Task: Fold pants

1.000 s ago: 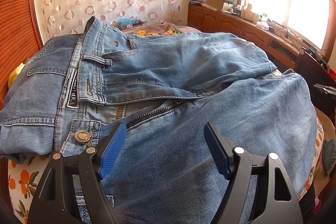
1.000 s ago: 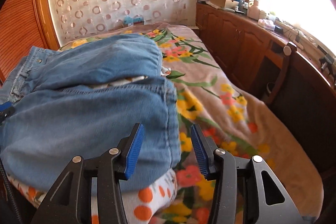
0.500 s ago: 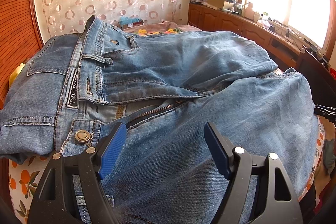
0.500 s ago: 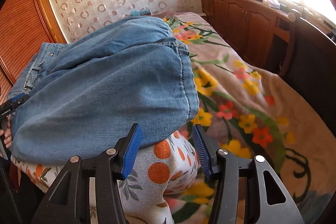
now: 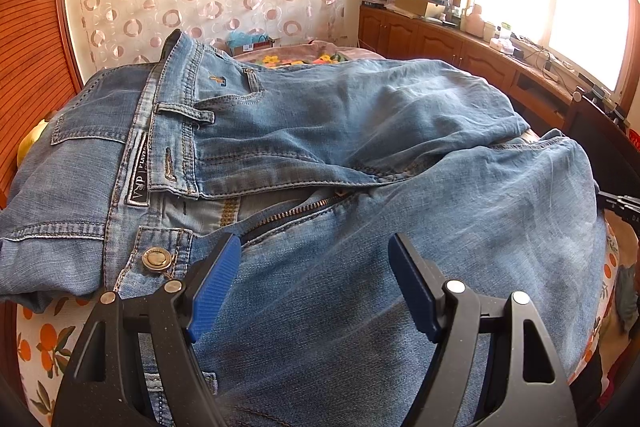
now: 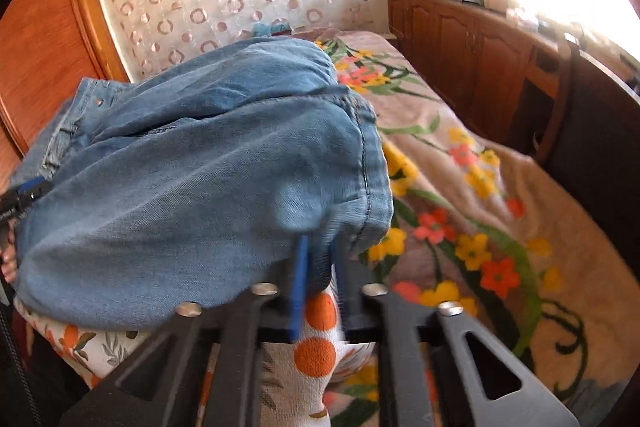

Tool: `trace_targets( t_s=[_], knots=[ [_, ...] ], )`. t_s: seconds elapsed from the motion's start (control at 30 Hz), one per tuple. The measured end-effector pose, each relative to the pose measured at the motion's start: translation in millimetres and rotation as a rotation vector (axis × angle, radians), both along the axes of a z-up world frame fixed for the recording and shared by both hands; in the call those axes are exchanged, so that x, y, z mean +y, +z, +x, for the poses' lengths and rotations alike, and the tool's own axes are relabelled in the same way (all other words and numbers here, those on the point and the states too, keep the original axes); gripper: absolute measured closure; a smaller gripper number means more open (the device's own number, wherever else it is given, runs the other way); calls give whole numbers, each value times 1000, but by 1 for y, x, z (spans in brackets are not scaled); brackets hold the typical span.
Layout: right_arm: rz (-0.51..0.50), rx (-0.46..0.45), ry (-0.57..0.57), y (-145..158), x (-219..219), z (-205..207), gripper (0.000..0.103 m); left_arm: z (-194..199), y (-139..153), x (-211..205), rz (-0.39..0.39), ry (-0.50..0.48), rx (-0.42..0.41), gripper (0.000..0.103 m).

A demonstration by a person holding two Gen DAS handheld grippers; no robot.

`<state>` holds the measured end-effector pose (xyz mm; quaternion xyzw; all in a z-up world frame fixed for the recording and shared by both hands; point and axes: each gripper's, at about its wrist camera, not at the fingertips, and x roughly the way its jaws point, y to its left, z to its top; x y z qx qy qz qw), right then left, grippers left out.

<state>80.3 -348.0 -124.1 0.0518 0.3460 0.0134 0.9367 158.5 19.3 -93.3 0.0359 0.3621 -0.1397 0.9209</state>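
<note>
- Left wrist view: the jeans [image 5: 360, 155] lie folded over on the bed, waistband to the left, fly unzipped, one leg laid over the other. They rest on a cushion printed with oranges [image 5: 36, 347]. I judge I'm keeping my left gripper [image 5: 314, 283] low over the denim just below the zipper [image 5: 296, 211] so it is ready to steady the pile while the other hand works. Its blue pads are spread wide with only flat cloth beneath the gap, and I can't tell whether the tips touch the fabric; nothing is pinched.
- Right wrist view: my right gripper [image 6: 320, 267] sits at the near right corner of the folded leg, by the stitched hem [image 6: 366, 187]. Its jaws have just been closing and now stand nearly together, pinching the denim edge between the pads; the orange-dotted cushion [image 6: 316, 343] shows directly beneath. I take this corner, I think, to lift and carry the leg for the next fold. The floral bedspread [image 6: 460, 187] stretches away to the right.
</note>
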Motion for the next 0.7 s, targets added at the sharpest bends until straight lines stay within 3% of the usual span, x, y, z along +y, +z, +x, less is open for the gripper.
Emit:
trace_targets(
  t_s=[0.33,0.53,0.7],
  knots=[
    [-31,-106,135,28,49,10,100,1,1,0,1,-1,1,26],
    [31,-80,297,15,96,11,100,1,1,0,1,-2,2,26],
    [43,-54,286,3,93,6,100,1,1,0,-2,-3,1,26]
  ],
)
